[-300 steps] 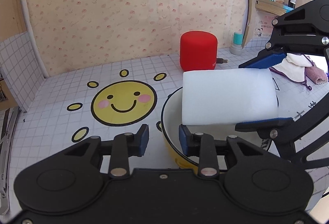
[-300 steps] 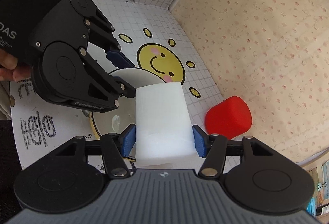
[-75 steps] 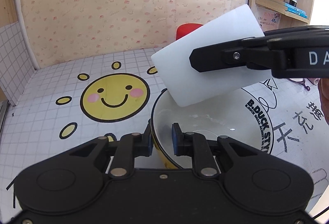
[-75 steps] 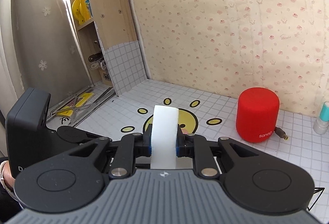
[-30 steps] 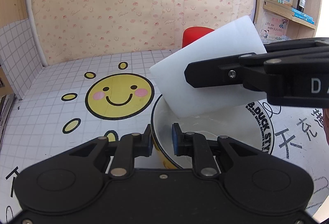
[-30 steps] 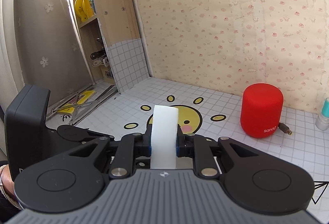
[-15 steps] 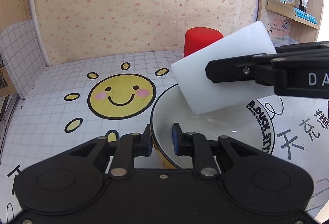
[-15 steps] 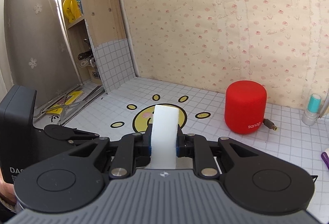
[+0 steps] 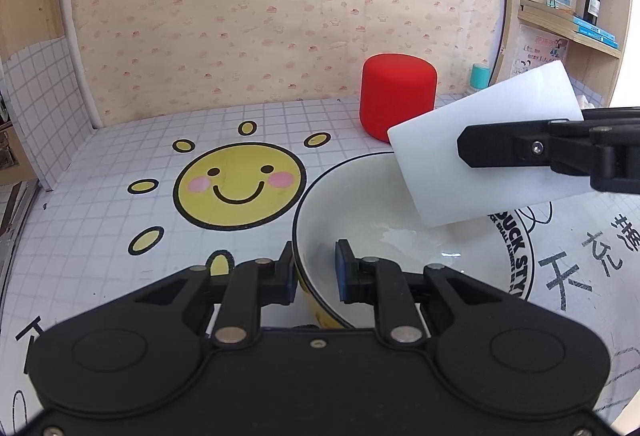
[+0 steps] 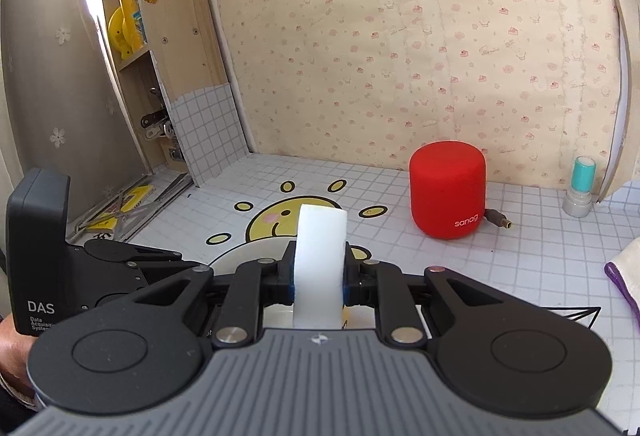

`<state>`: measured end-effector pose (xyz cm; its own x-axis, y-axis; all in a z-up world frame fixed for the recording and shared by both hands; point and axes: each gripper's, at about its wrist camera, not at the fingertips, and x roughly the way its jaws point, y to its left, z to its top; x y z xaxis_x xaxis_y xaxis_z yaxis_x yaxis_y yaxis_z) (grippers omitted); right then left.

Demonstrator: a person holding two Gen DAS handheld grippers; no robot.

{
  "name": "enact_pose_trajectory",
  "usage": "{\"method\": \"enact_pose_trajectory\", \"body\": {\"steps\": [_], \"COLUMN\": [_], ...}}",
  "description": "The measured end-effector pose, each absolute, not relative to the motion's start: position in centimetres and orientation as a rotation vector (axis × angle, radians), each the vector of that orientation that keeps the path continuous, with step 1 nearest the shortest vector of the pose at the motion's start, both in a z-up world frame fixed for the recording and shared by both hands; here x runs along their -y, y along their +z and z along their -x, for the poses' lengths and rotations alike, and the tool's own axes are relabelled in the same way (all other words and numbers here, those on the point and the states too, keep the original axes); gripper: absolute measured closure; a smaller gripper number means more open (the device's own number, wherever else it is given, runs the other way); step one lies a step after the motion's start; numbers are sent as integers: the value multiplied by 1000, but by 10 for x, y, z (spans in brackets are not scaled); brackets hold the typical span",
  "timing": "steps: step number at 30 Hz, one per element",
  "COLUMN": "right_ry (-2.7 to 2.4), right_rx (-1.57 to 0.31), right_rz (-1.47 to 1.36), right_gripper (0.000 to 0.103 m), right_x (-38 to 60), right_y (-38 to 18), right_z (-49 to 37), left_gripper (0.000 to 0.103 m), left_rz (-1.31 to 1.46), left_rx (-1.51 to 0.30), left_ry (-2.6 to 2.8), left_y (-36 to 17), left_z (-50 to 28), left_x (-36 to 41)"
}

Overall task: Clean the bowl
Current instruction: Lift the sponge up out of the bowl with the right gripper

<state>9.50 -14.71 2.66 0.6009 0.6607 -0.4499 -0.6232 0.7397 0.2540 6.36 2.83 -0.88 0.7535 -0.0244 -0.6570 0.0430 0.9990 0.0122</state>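
A white bowl [image 9: 352, 196] with a black rim and a yellow outside stands on the tiled tabletop. My left gripper [image 9: 316, 272] is shut on its near rim, one pad inside and one outside. My right gripper [image 10: 318, 276] is shut on a white sponge block [image 10: 320, 256]. In the left wrist view the sponge [image 9: 480, 156] hangs tilted over the bowl's far right side, with one black finger [image 9: 520, 152] across it. I cannot tell whether its lower corner touches the bowl. In the right wrist view the bowl [image 10: 240, 256] shows only partly behind the fingers.
A red cylindrical speaker [image 9: 398, 96] stands behind the bowl near the wall, with a plug beside it. A small teal-capped bottle [image 10: 582, 192] and a purple-edged cloth [image 10: 628, 276] are at the right. A smiling sun sticker [image 9: 240, 188] lies left of the bowl. Wooden shelves flank the table.
The right gripper has carried the sponge to the right, from the bowl's far left rim to its far right side. The left gripper and the bowl have stayed put.
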Motion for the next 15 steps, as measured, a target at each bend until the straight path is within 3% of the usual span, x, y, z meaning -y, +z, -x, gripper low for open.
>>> {"method": "enact_pose_trajectory", "body": {"steps": [15], "right_ry": [777], "right_rx": [-474], "right_rz": [-190], "right_gripper": [83], "right_x": [152], "right_y": [42], "right_z": [-116], "left_gripper": [80], "left_rz": [-98], "left_rx": [-704], "left_ry": [-97], "left_y": [-10], "left_z": [-69], "left_x": [-28]}}
